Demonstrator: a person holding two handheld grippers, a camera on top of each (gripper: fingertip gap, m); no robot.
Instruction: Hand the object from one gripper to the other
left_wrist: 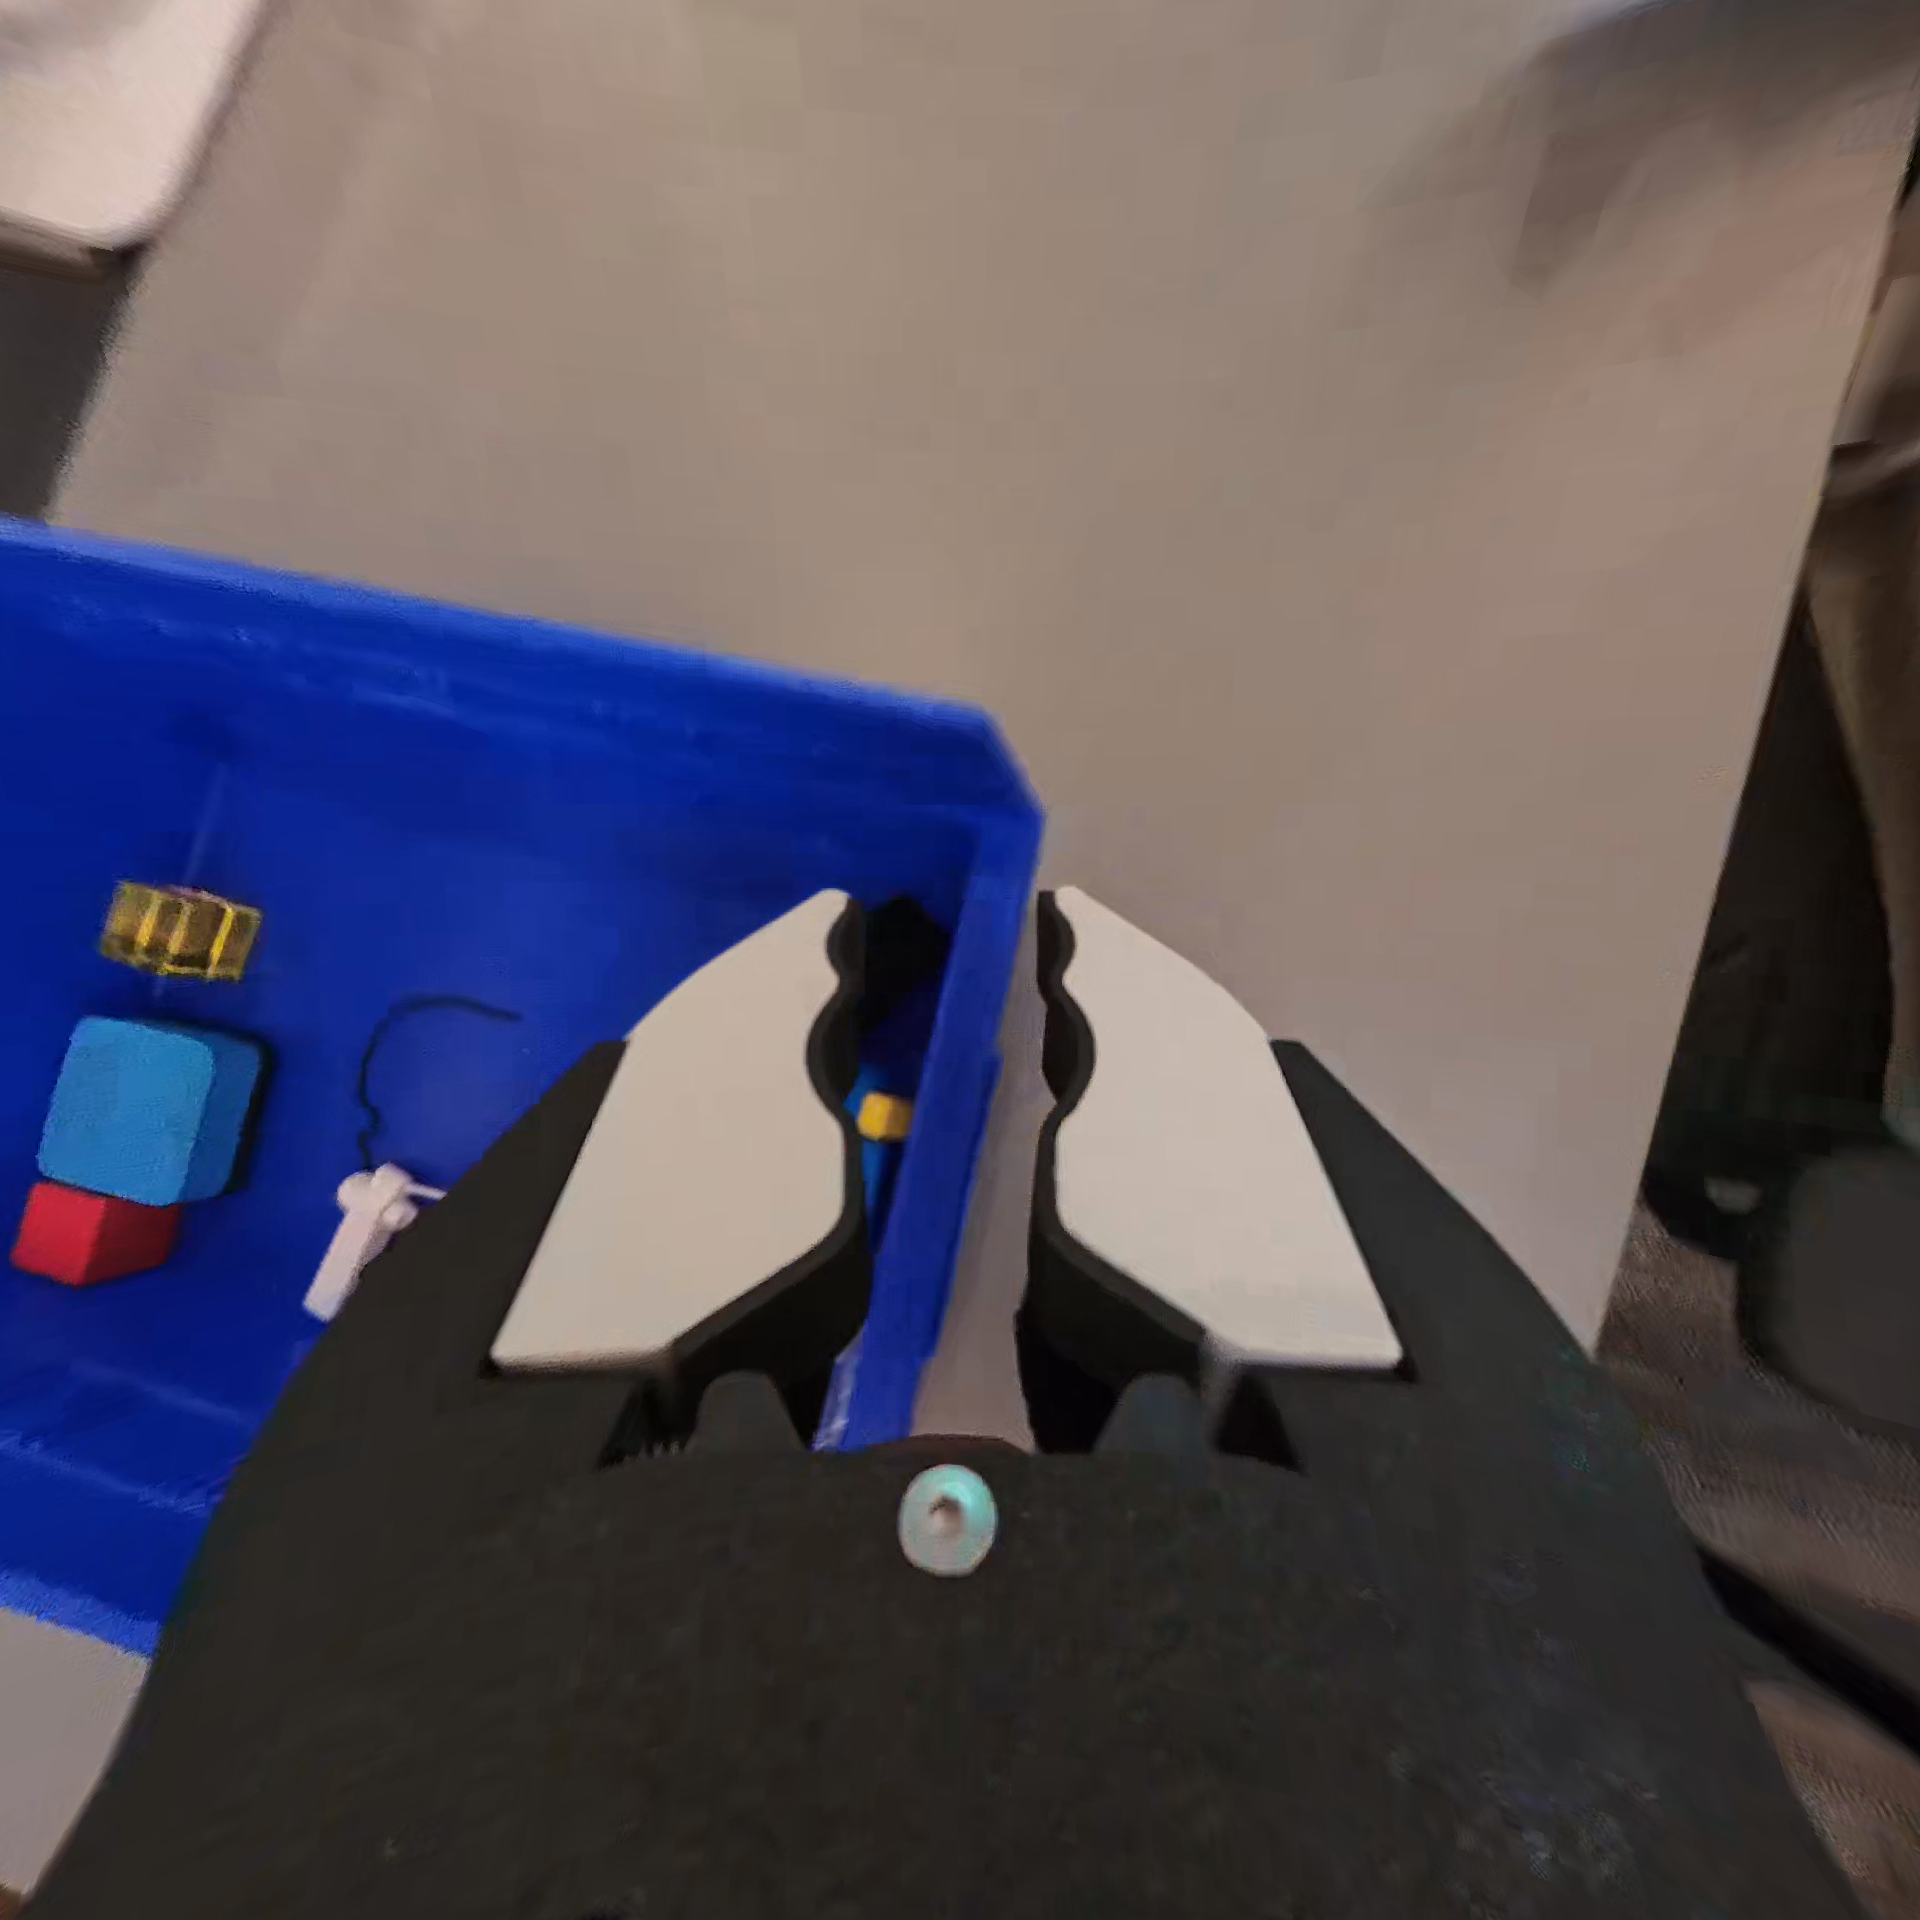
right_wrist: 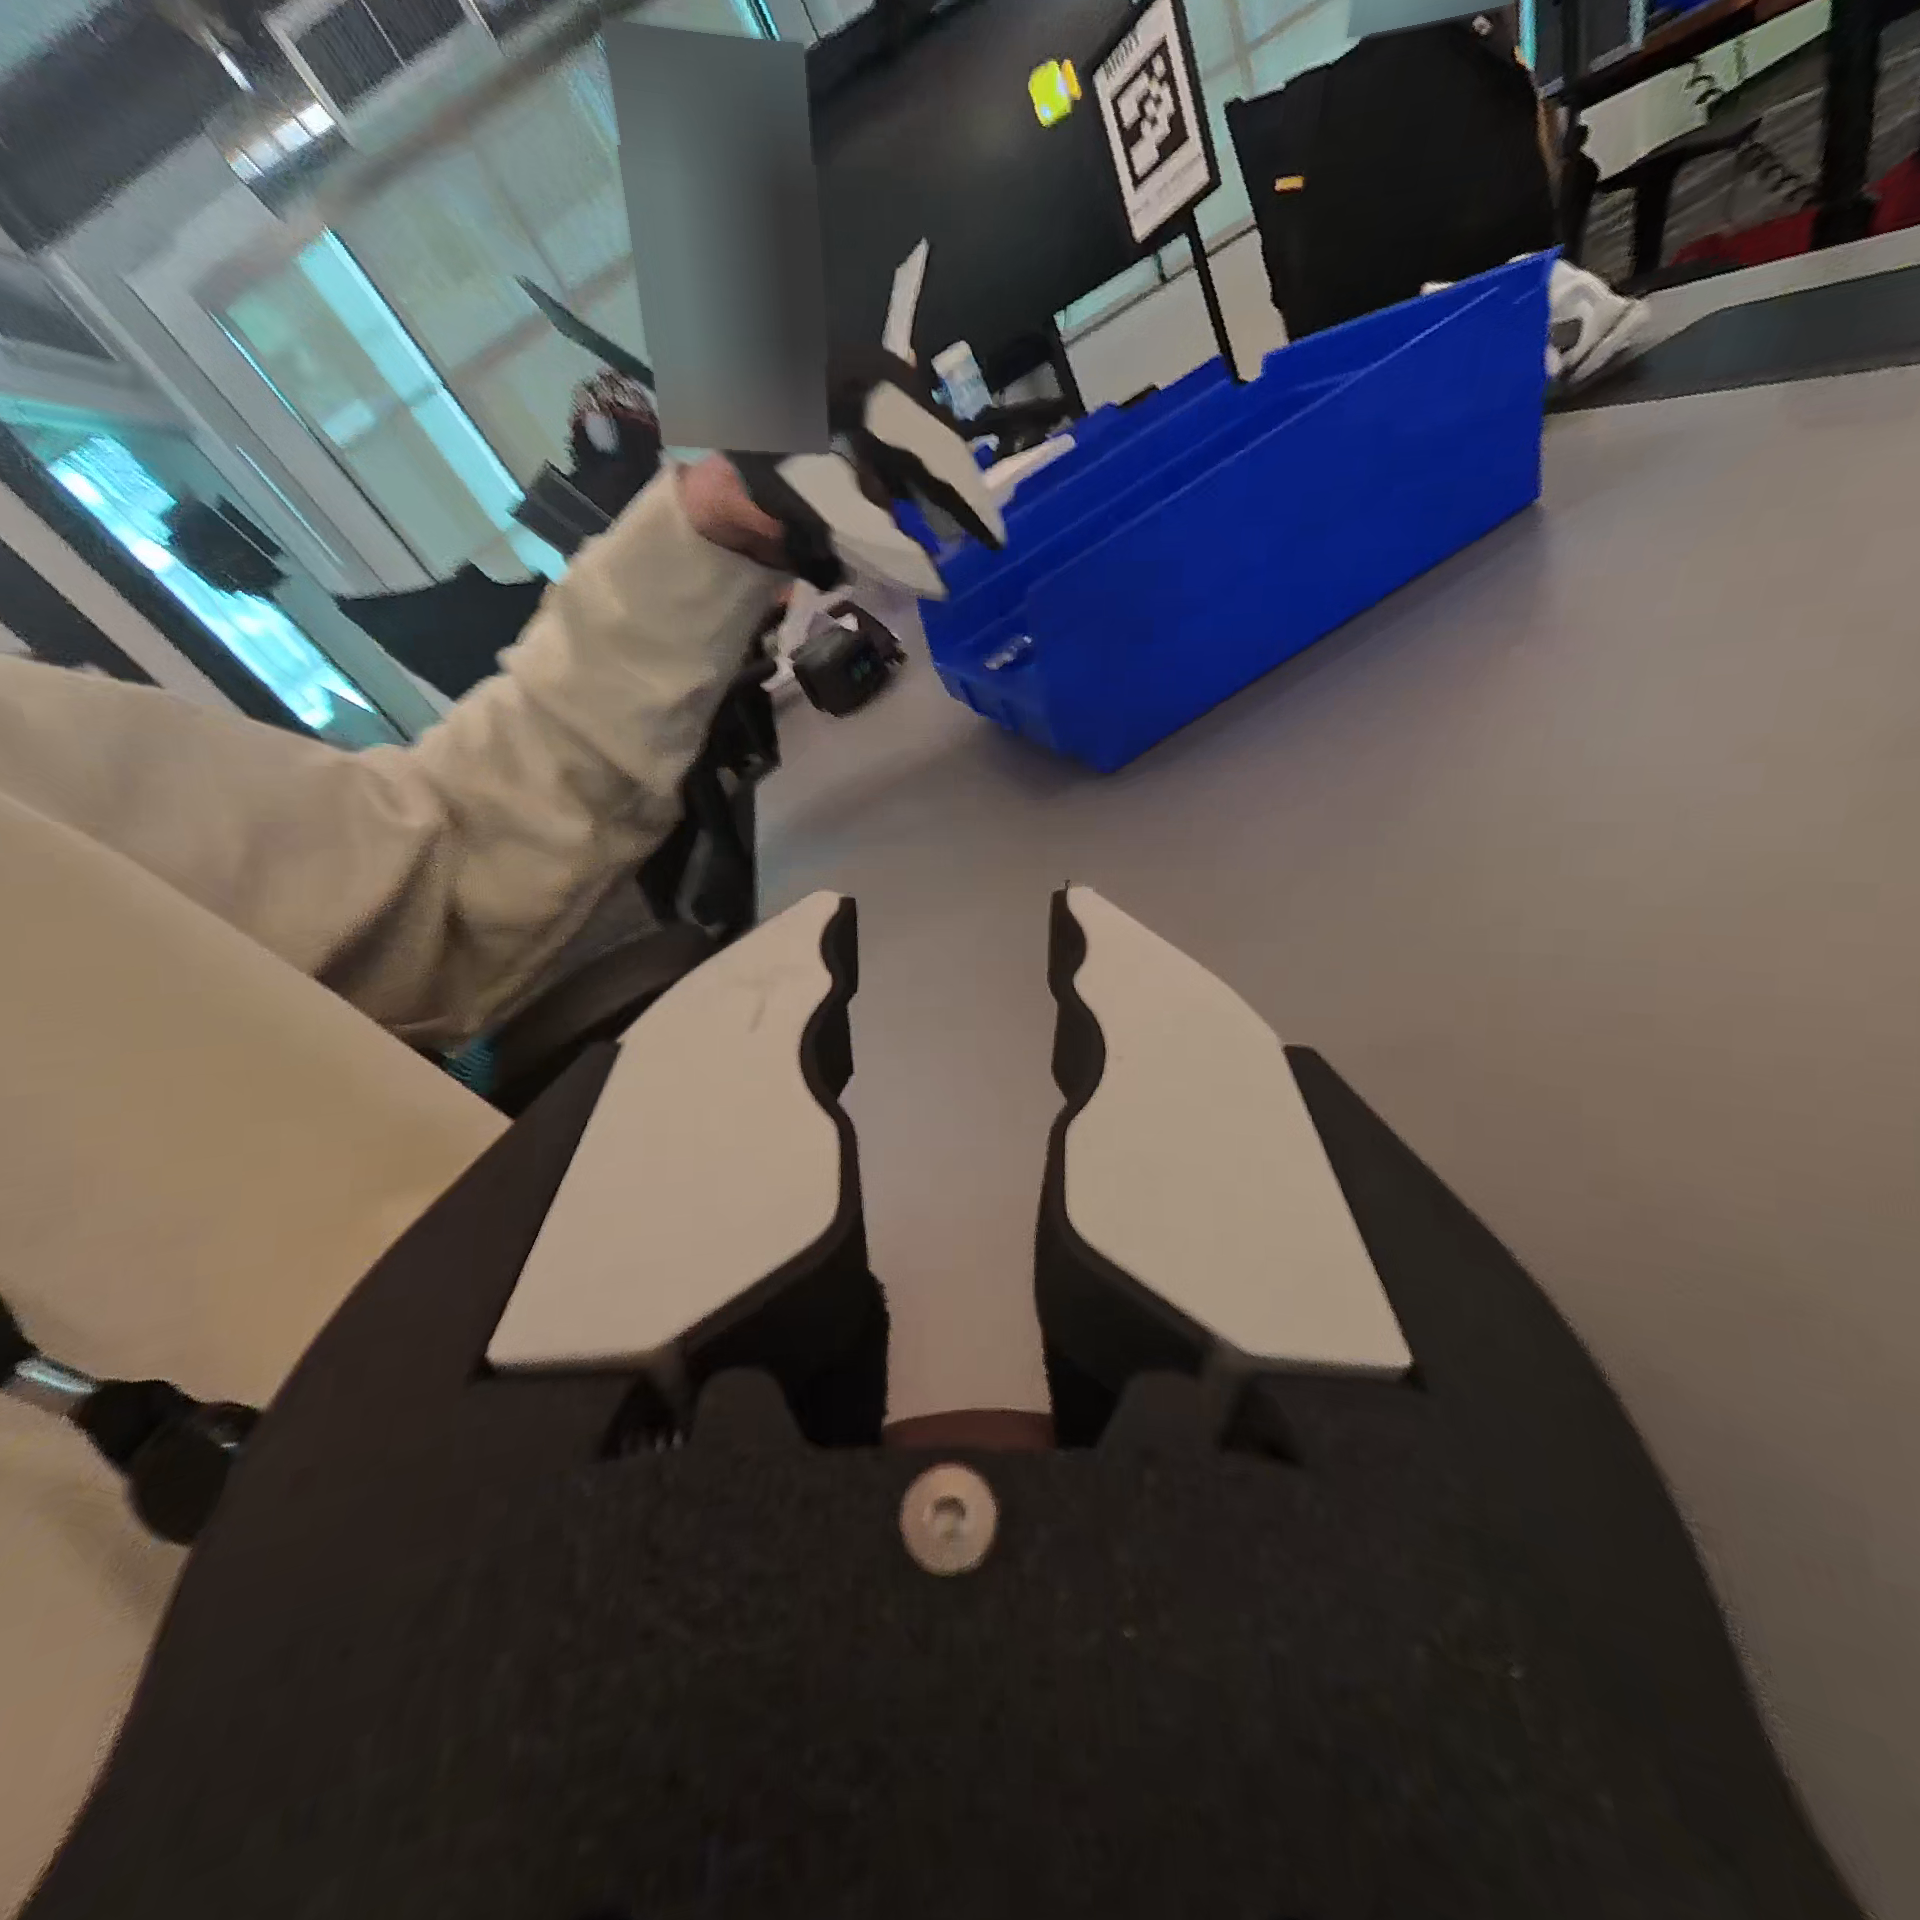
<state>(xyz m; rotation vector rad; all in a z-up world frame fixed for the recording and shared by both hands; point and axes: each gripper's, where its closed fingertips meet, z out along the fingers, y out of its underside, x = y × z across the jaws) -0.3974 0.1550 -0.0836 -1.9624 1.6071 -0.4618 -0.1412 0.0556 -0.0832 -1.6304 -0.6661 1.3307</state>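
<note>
My left gripper (left_wrist: 948,914) is open and empty, hovering over the right wall of a blue bin (left_wrist: 520,727). In the bin lie a light blue block (left_wrist: 145,1107), a red block (left_wrist: 94,1231), a clear yellow piece (left_wrist: 182,930), a white plastic part (left_wrist: 358,1231) with a black wire, and a small blue-and-yellow piece (left_wrist: 883,1117) seen between my fingers. My right gripper (right_wrist: 954,909) is open and empty above the grey table (right_wrist: 1455,935). In the right wrist view the left gripper (right_wrist: 940,520) hangs over the near end of the blue bin (right_wrist: 1247,561).
A person's cream sleeve (right_wrist: 468,779) reaches from the left to the left gripper. A black-and-white marker sign (right_wrist: 1153,114) stands behind the bin. Dark chairs and a white shoe (right_wrist: 1590,312) lie beyond the table. Carpet floor (left_wrist: 1766,1455) shows past the table's right edge. Across from one pair of fingers to the other is roughly 30 centimeters.
</note>
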